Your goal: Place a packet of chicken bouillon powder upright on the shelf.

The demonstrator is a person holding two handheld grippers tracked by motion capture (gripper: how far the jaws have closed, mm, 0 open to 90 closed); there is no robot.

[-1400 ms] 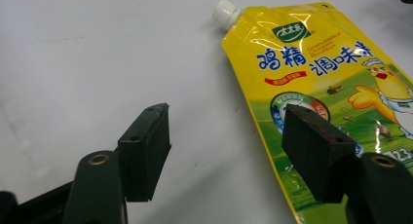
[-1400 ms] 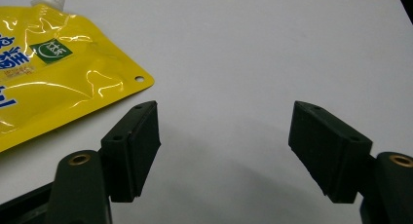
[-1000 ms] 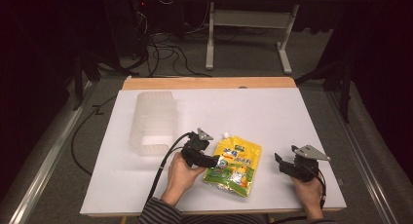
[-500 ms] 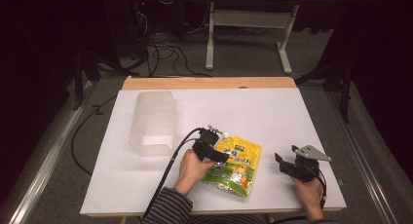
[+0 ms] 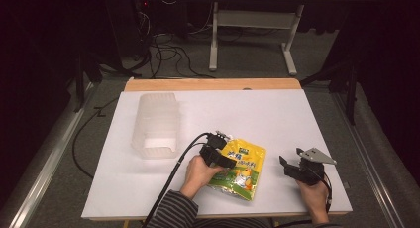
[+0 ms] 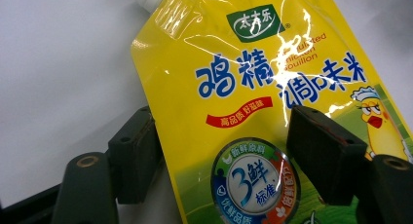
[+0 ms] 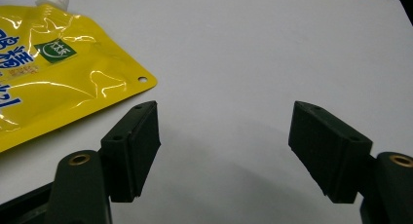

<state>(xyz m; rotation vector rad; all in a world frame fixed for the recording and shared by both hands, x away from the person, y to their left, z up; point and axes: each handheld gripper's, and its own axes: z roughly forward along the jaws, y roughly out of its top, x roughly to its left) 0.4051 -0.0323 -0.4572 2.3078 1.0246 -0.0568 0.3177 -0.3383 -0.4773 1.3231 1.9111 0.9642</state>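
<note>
A yellow spouted pouch [image 5: 240, 168] with blue print lies flat on the white table [image 5: 277, 114], near the front. My left gripper [image 5: 224, 141] hangs low over the pouch's left part. In the left gripper view its jaws straddle the pouch [image 6: 253, 87]: one pad [image 6: 134, 156] stands off the pouch's edge over the table, the other [image 6: 324, 156] over the printed face. The left gripper [image 6: 221, 117] is open, its jaws have just been closing, and neither pad presses the pouch. My right gripper [image 5: 289, 166] is open over bare table to the right of the pouch [image 7: 48, 83], with nothing between the pads [image 7: 225, 109].
A translucent plastic container [image 5: 156, 124] stands at the back left of the table. The table's wooden far edge [image 5: 213, 84] runs along the back. A black cable [image 5: 173, 178] trails from the left gripper toward the front edge.
The left hand has moved right and lower, from beside the pouch's left edge to over the pouch. The right hand has kept still.
</note>
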